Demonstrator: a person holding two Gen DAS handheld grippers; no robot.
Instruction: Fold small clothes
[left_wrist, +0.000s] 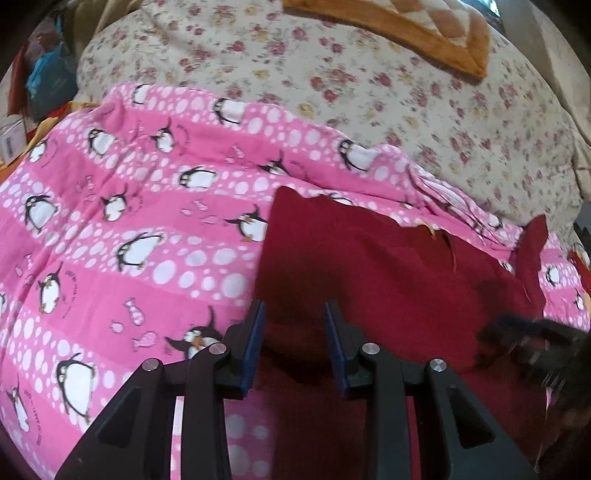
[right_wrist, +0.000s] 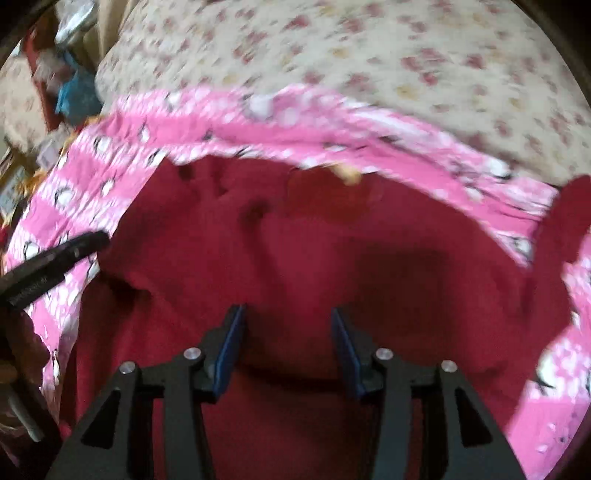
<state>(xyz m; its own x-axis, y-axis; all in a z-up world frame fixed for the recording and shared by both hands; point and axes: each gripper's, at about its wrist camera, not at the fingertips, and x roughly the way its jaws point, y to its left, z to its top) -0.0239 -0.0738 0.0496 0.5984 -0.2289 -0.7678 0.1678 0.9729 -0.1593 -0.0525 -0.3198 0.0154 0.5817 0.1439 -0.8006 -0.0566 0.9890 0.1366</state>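
A dark red garment lies on a pink penguin-print sheet. It also fills the middle of the right wrist view. My left gripper is open over the garment's near left edge, with red cloth bunched between the jaws. My right gripper is open above the garment's middle, with nothing between its jaws. The right gripper shows blurred at the lower right of the left wrist view. The left gripper shows as a dark bar at the left of the right wrist view.
The pink sheet lies over a cream floral bedspread. An orange quilted mat lies at the far side. Bags and clutter stand beyond the bed's left edge.
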